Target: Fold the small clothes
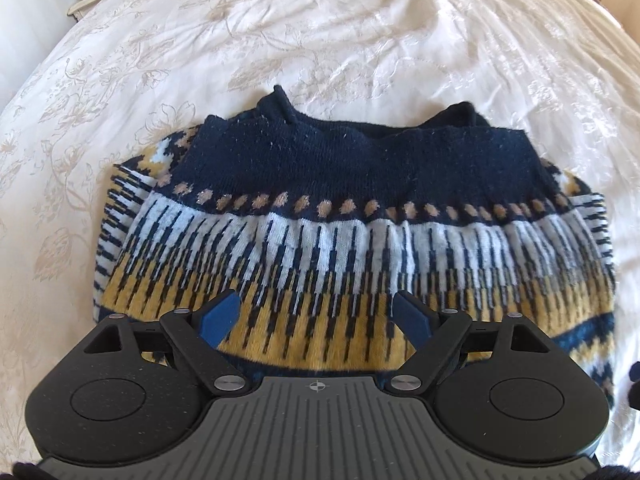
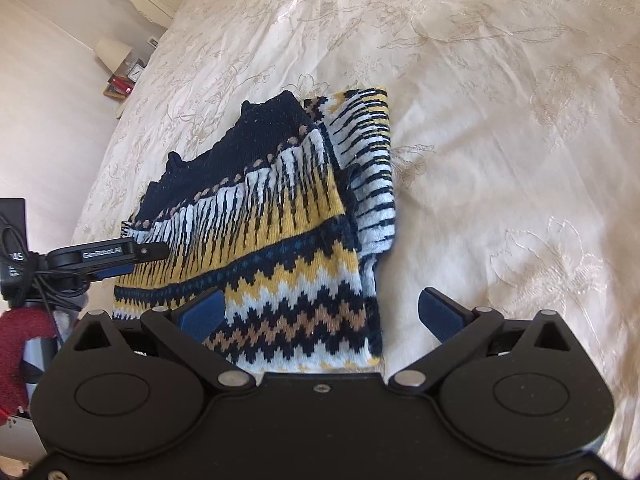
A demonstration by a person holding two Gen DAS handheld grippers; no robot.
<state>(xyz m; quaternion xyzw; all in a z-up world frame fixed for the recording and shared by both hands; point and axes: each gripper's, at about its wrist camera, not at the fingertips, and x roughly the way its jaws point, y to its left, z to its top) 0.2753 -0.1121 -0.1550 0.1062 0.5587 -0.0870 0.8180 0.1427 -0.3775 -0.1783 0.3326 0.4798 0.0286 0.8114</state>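
- So, we find the patterned knit sweater lying on the cream embroidered bedspread, already gathered into a compact block, not spread out flat.
- From the left wrist view we see the navy band uppermost at the far side, with the white-and-navy stripes and then the mustard band coming toward us; striped layers poke out beneath on both sides, which we read as sleeves or side panels tucked under.
- From the right wrist view, one striped flap sticks out past the right edge of the block and lies crumpled, so we judge the stack is not quite squared.
- Our left gripper hovers just over the near mustard part of the sweater, its blue pads spread wide with nothing between them; we cannot tell whether it touches the knit.
- Our right gripper sits at the near right corner of the zigzag hem, fingers likewise parted and empty, one pad over the fabric and the other over bare bedspread.
- We judge most of the folding done: the sides seem in and the garment looks doubled over.
- What seems left is tidying the loose flap and perhaps one last fold or a smoothing press.
- In the right wrist view, a nightstand with a lamp stands beyond the bed's far corner.
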